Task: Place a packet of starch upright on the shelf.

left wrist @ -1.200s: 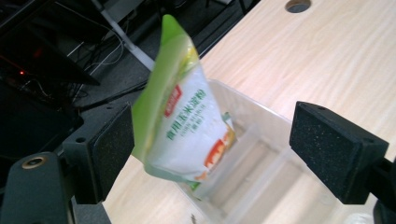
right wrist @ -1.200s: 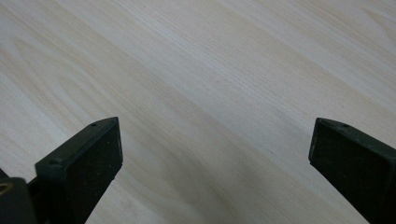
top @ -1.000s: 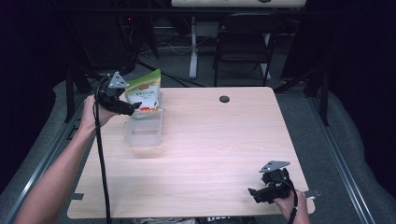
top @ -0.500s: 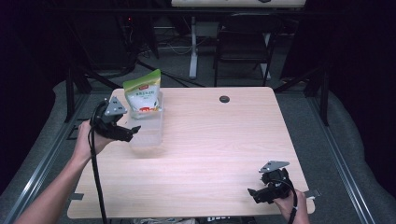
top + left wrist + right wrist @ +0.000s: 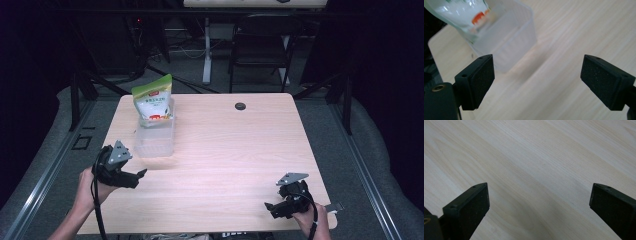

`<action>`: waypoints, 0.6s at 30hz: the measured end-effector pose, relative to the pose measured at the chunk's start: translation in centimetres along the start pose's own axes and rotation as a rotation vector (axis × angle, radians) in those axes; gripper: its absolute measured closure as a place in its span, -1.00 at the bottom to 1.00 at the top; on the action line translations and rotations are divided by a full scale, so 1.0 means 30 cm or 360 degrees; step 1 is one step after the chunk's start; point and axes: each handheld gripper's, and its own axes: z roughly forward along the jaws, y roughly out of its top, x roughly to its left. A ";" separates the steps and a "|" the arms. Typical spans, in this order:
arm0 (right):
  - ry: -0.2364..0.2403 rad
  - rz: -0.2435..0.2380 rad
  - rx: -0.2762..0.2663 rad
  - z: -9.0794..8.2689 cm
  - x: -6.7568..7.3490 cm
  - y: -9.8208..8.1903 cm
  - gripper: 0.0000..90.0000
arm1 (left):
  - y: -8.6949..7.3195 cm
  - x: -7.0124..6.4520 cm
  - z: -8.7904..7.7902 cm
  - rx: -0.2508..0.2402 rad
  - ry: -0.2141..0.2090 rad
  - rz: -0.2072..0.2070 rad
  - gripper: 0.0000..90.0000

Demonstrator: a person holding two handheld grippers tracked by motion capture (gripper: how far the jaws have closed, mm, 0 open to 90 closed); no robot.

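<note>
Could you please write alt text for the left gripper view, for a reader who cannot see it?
Two open black tongs frame a pale wooden table. Beyond the left jaw stands a clear plastic container, with a green and white food pouch propped in its far end.

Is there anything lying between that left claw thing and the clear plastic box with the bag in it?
Nothing visible: bare table separates the open left gripper from the clear box holding the bag.
</note>
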 end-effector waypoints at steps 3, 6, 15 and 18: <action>0.0000 -0.0001 0.0004 0.001 0.002 0.001 -0.95 | -0.042 -0.026 0.014 0.0027 -0.0021 -0.0036 -0.74; 0.0011 0.0006 -0.0006 0.002 0.004 0.001 -0.95 | -0.077 -0.050 0.030 0.0050 -0.0046 -0.0076 -0.74; 0.0001 0.0000 0.0007 0.002 0.002 0.000 -0.95 | -0.161 -0.111 0.080 0.0146 -0.0120 -0.0171 -0.76; 0.0004 -0.0006 0.0007 0.002 0.002 0.000 -0.95 | -0.178 -0.122 0.091 0.0146 -0.0136 -0.0190 -0.76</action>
